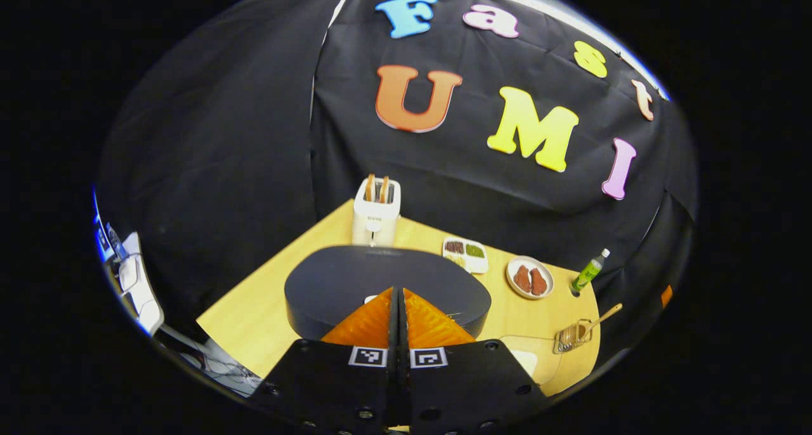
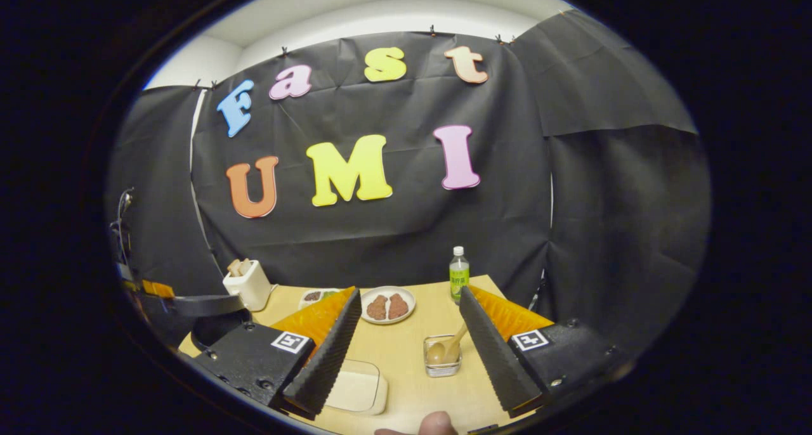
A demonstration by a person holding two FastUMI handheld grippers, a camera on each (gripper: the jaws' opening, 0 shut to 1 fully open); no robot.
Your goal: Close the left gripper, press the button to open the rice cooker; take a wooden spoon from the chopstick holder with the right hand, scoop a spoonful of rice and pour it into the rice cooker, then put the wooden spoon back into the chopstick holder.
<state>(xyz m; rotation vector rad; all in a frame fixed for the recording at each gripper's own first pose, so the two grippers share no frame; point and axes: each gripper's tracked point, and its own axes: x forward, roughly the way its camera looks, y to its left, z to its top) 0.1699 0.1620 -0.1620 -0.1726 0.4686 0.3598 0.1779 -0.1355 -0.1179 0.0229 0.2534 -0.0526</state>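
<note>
Rice cooker (image 1: 387, 289): lid down, just beyond my left hand-held gripper (image 1: 398, 295), whose fingers meet, empty.
Right hand-held gripper (image 2: 409, 324): I see it wide apart, empty.
Wooden spoon (image 2: 449, 348): in chopstick holder (image 2: 442, 356), ahead between those fingers on the counter (image 2: 412, 340).

I am working in a mock kitchen set up inside a recording booth, not a real home. Black cloth (image 2: 406, 232) hangs pinned as the walls on every side, with a white ceiling (image 2: 380, 10) above it. My wooden table (image 2: 406, 352) carries kitchen things: a toaster (image 1: 375, 214) with bread in its slots, a rice cooker (image 1: 355, 283), a plate of food (image 2: 387, 304), a divided tray (image 1: 465, 254), a green bottle (image 2: 458, 274) and a holder with a wooden spoon (image 2: 444, 352). Cables and equipment (image 1: 136, 283) sit off the table's edge at one side.
</note>
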